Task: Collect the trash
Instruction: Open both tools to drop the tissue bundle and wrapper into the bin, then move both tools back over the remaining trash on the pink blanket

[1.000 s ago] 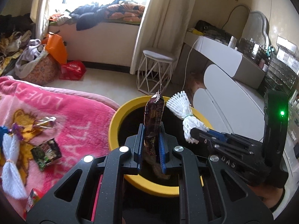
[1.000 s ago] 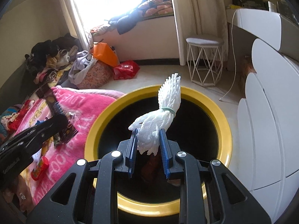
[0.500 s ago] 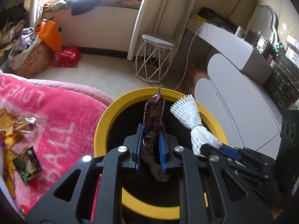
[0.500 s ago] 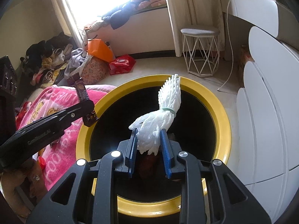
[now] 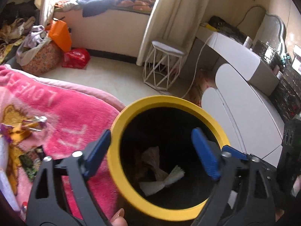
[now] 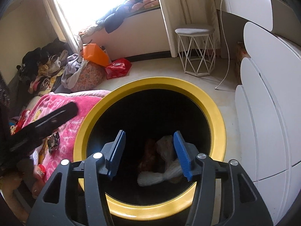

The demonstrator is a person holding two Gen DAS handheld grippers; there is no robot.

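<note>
We note the left black two-finger gripper with blue pads (image 5: pixel 151 151) angled downward, jaws just opened wide and empty. The right black, blue-padded gripper (image 6: pixel 149 155) likewise tilts down, jaws parting, nothing between.

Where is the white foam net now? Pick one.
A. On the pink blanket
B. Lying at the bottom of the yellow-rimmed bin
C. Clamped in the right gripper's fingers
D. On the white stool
B. The white foam net lies inside the yellow-rimmed bin, and nothing sits between the open fingers of the right gripper.
</note>
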